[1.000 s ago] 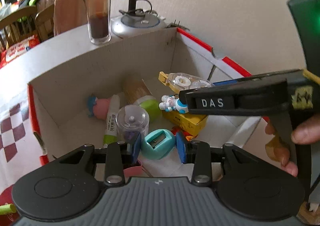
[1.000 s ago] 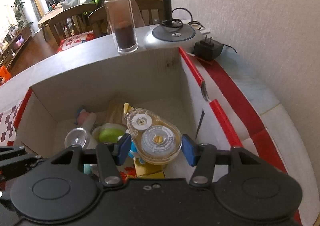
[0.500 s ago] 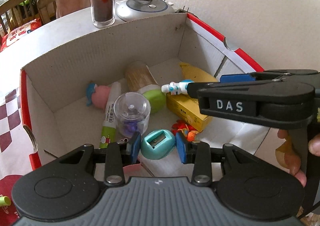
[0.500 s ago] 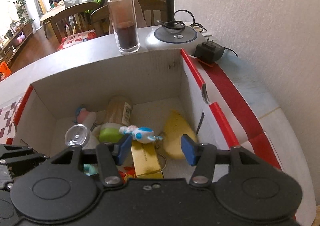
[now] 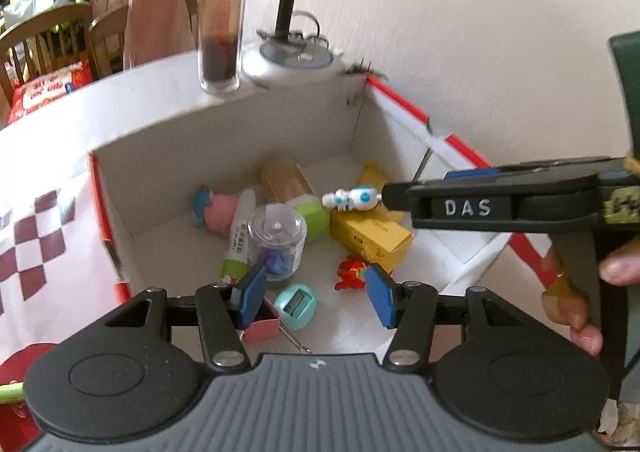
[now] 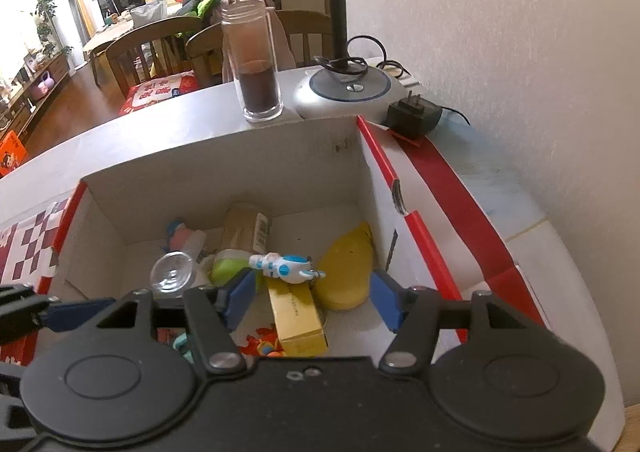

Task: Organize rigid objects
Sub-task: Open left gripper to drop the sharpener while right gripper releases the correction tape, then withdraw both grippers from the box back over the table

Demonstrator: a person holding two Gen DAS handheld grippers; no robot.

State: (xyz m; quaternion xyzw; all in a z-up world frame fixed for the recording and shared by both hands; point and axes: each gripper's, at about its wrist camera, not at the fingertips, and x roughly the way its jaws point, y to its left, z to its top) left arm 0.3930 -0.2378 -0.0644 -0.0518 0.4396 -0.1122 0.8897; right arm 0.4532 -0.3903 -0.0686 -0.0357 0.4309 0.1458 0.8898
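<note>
Toys and stationery are lying in the box (image 6: 380,188) (pencil sharpener (image 5: 296,306) included). Left gripper (image 5: 316,302) and right gripper (image 6: 312,300) are hovering, jaws opening, pinching nothing; what remains outside, I cannot tell.

The white table (image 6: 100,140) carries an open cardboard box (image 6: 224,180) with red-trimmed flaps, set close to the table's far edge and its wall-side edge. Between the box's far wall and the far edge stand a tall clear tumbler (image 6: 256,68) holding dark liquid and, just beside it toward the wall, a round grey lamp base (image 6: 346,90) with a coiled cord on top. A black plug adapter (image 6: 414,116) lies at the box's far wall-side corner, and a red-and-white checked cloth (image 5: 32,252) covers the table on the box's opposite side.
</note>
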